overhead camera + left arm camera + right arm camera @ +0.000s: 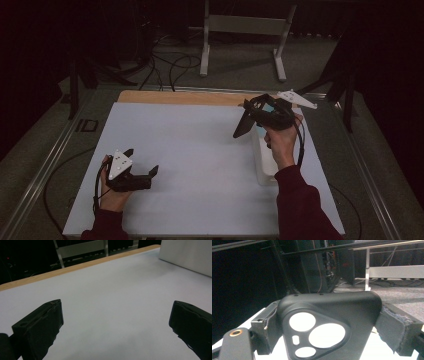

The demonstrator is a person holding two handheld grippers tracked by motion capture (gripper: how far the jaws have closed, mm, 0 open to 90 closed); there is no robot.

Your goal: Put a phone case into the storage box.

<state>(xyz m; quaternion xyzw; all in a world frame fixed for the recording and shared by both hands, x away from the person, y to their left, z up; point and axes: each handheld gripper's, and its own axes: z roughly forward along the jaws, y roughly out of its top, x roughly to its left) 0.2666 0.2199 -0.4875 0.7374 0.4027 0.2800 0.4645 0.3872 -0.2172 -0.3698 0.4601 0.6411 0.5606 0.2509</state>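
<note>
Right tongs (246, 121) raised, clamping black case (329, 325), left tongs (142, 162) low, agape

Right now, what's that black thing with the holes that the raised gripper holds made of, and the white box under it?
The black phone case looks like matte soft plastic or rubber: dull sheen, rounded corner, moulded camera cut-outs. The right gripper is shut on it, one jaw at each side. The white box looks like smooth plastic, possibly translucent, though the dim light leaves that open.
</note>
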